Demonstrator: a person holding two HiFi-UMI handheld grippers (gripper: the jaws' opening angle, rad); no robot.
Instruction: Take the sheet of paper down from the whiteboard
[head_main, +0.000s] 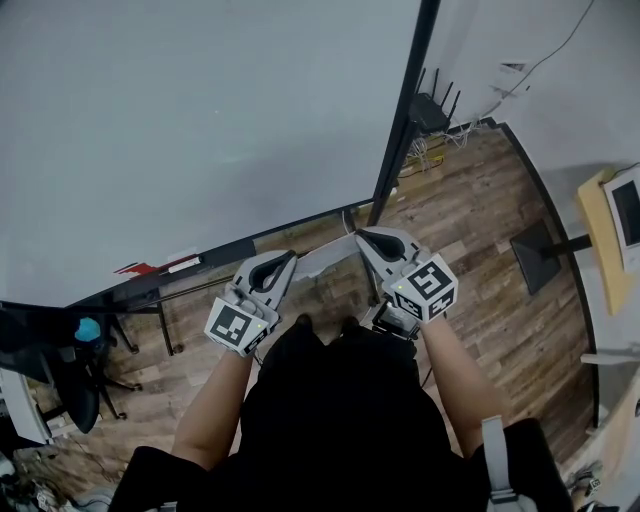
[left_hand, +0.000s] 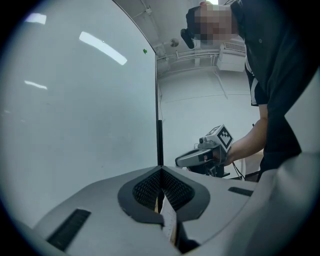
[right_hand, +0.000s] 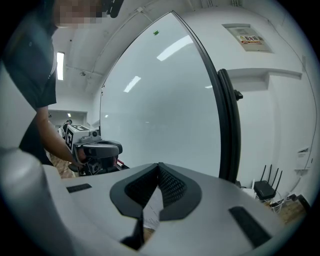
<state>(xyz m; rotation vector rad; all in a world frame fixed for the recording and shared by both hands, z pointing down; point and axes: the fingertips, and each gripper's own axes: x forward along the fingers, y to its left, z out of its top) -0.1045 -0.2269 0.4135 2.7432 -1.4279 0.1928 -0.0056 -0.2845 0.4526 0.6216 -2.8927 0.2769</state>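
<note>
Left gripper (head_main: 289, 259) and right gripper (head_main: 363, 237) each clamp one end of the paper (head_main: 325, 258). It stretches between them near the whiteboard's (head_main: 200, 130) lower edge.

No text is legible (the wall notice (right_hand: 248, 38) is too small).

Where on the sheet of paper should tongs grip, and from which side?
Its opposite side edges, one tongs coming from each side. The sheet of paper is thin and limp; the left tongs and right tongs, shut on those edges, hold it spread flat.
</note>
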